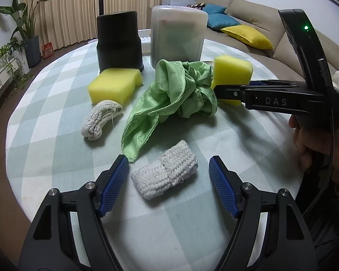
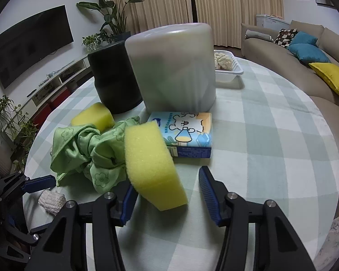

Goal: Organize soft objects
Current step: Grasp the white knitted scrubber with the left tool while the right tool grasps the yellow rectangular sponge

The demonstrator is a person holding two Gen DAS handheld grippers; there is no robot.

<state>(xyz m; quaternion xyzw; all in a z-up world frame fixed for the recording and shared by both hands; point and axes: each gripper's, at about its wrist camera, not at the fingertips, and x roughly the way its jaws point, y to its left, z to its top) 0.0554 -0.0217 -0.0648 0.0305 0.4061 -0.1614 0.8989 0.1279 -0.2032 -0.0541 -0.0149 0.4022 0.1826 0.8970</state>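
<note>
A grey knitted cloth (image 1: 166, 172) lies on the checked table between the open fingers of my left gripper (image 1: 169, 171), which is empty. A second knitted cloth (image 1: 101, 118), a crumpled green cloth (image 1: 169, 94) and a yellow sponge (image 1: 115, 85) lie beyond it. My right gripper (image 2: 167, 187) is open; another yellow sponge (image 2: 151, 164) stands tilted between its fingers, against the left one. That sponge (image 1: 232, 70) and the right gripper (image 1: 223, 91) show at the right of the left wrist view. The green cloth (image 2: 90, 151) lies left of it.
A black canister (image 1: 119, 40) and a frosted grey container (image 1: 178, 36) stand at the back of the round table (image 1: 56, 153). A blue tissue pack (image 2: 187, 133) lies before the grey container (image 2: 174, 67). A white tray (image 2: 228, 70) holds a cream item. A sofa stands to the right.
</note>
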